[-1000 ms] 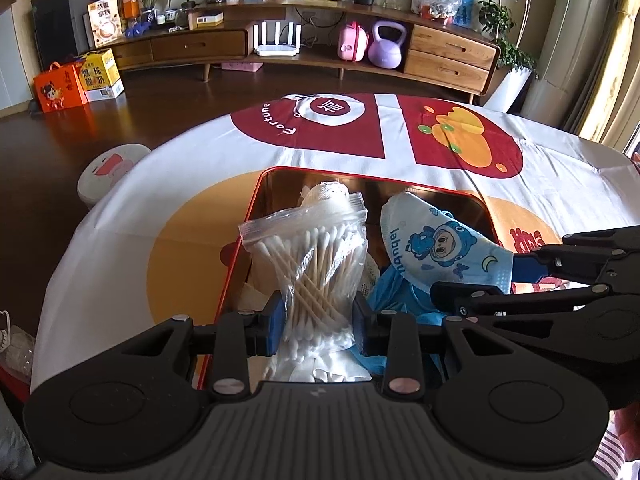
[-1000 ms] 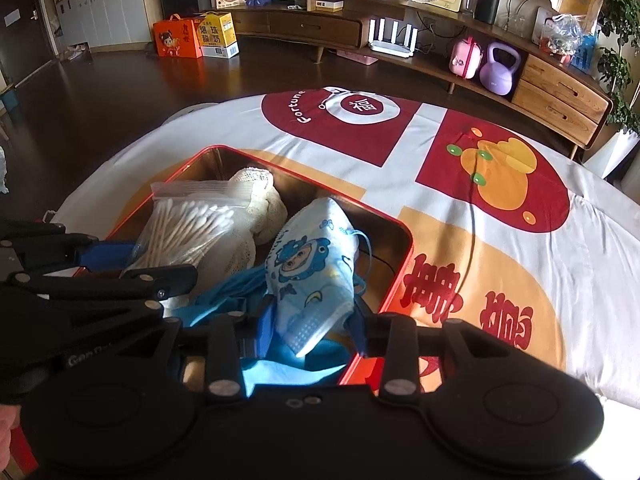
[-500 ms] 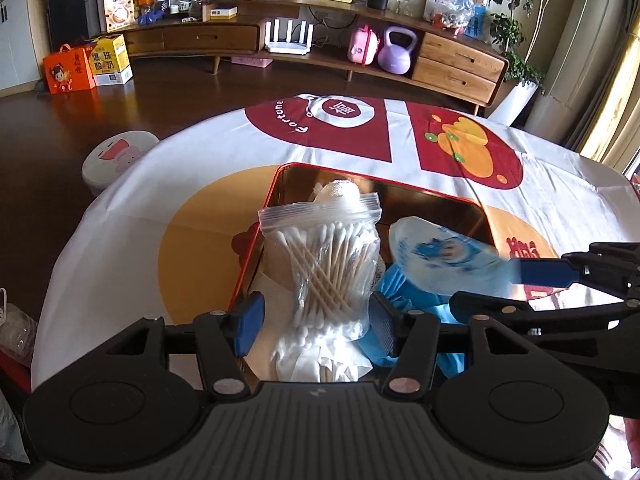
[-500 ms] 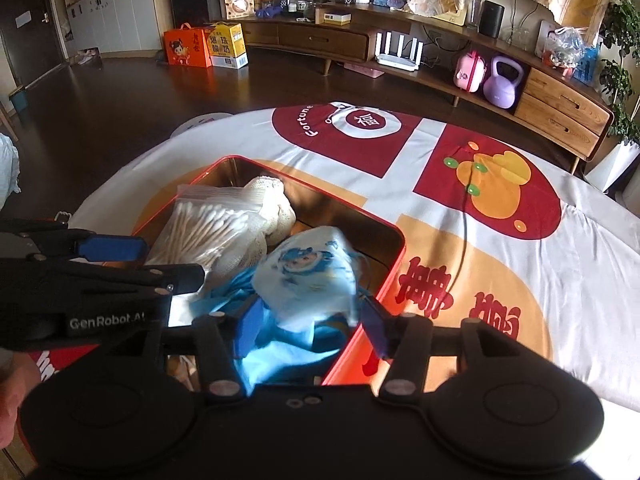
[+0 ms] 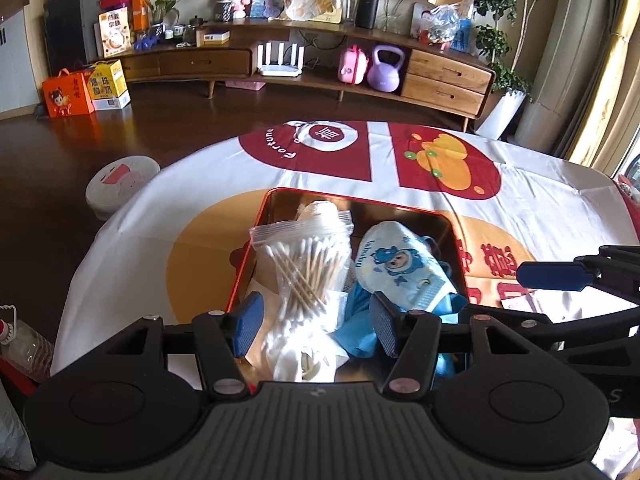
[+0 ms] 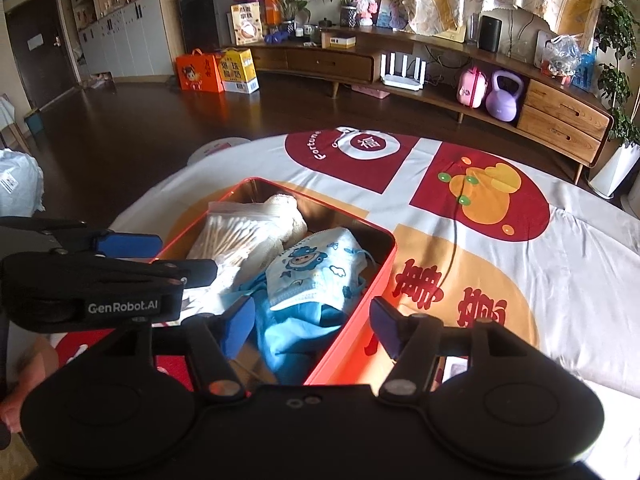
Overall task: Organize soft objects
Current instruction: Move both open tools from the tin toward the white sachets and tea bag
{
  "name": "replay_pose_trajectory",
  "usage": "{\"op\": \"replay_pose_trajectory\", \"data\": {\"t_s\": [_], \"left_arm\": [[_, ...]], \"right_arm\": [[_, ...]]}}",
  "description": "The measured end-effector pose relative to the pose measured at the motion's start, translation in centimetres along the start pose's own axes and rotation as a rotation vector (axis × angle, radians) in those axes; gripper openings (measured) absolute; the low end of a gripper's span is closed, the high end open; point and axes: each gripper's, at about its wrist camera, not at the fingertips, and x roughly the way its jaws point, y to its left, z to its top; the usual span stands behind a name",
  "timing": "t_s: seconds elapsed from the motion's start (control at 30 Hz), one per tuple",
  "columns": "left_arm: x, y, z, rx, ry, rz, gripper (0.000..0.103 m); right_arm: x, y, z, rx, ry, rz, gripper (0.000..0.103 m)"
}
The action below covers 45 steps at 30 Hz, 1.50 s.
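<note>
A: Left gripper (image 5: 316, 320) status?

B: Jaws parted, nothing clamped. The cotton swab bag (image 5: 308, 264) is seen just ahead between the pads, untouched, inside the red tin (image 5: 256, 248).

A: Right gripper (image 6: 312, 330)?

B: Jaws opening, nothing pinched. The cartoon face mask (image 6: 316, 272) is lying just ahead in the tin, on blue cloth (image 6: 288, 332).

— How is the left gripper (image 5: 312, 322) standing?

— It is pointing steeply downward, its blue pads (image 5: 247, 322) parted and gripping nothing.

— And the right gripper (image 6: 312, 326)?

— It is tilting down alike, just to the right of the left one, and its jaws are opening, the pads (image 6: 384, 326) pressing on nothing.

— Any of the person showing?

— A hand (image 6: 16, 404) is showing blurred at the near left edge.
</note>
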Motion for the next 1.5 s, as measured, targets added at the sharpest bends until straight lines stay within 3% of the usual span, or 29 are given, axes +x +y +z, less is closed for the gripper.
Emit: {"op": "replay_pose_trajectory", "data": {"t_s": [0.27, 0.4, 0.6, 0.73, 0.87, 1.0, 1.23, 1.5], "left_arm": [[-2.1, -1.3, -0.4, 0.017, -0.02, -0.022, 0.058], [-3.4, -2.0, -0.8, 0.022, -0.042, -0.045, 0.074], [-4.8, -4.1, -1.2, 0.056, -0.058, -0.077, 0.074], [-5.4, -5.6, -1.7, 0.071, -0.061, -0.1, 0.082], [-5.7, -7.3, -2.1, 0.087, -0.053, -0.122, 0.082], [-5.7, -9.0, -2.7, 0.107, -0.054, -0.145, 0.084], [-4.8, -11.9, -3.2, 0.124, -0.044, -0.188, 0.087], [-2.6, -14.5, -3.3, 0.1, -0.008, -0.186, 0.087]], "right_arm": [[-3.5, -1.2, -0.9, 0.034, -0.04, 0.029, 0.07], [-5.5, -2.4, -1.9, 0.058, -0.06, 0.036, 0.077], [-8.2, -4.7, -3.4, 0.097, -0.095, 0.021, 0.085], [-9.6, -6.5, -4.5, 0.133, -0.112, 0.006, 0.087], [-10.7, -8.1, -5.6, 0.166, -0.133, -0.008, 0.092], [-11.2, -9.4, -7.0, 0.176, -0.137, -0.028, 0.1], [-11.0, -10.9, -9.7, 0.163, -0.113, -0.048, 0.101], [-9.7, -11.1, -12.2, 0.103, -0.098, -0.049, 0.101]]}}
